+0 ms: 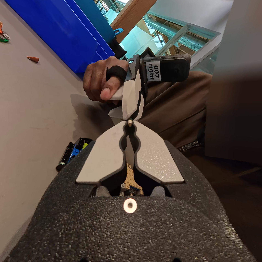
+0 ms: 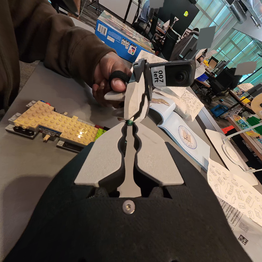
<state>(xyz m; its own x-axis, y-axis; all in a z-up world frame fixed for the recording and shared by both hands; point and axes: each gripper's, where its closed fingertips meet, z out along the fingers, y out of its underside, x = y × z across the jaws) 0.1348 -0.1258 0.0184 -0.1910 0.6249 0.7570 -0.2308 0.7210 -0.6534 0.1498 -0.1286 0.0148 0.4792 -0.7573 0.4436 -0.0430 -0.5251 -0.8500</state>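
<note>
Left hand-held gripper [image 1: 129,123] pinching cream peg [image 1: 129,122], right hand-held gripper [image 2: 129,122] pinching green stud [image 2: 129,122].

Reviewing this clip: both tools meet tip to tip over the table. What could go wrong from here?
1. The left tool grips a tiny cream peg and the right tool a small green piece, each only at the very tips; either may slip out.
2. A dropped part could vanish among the tan brick plates below.
</note>
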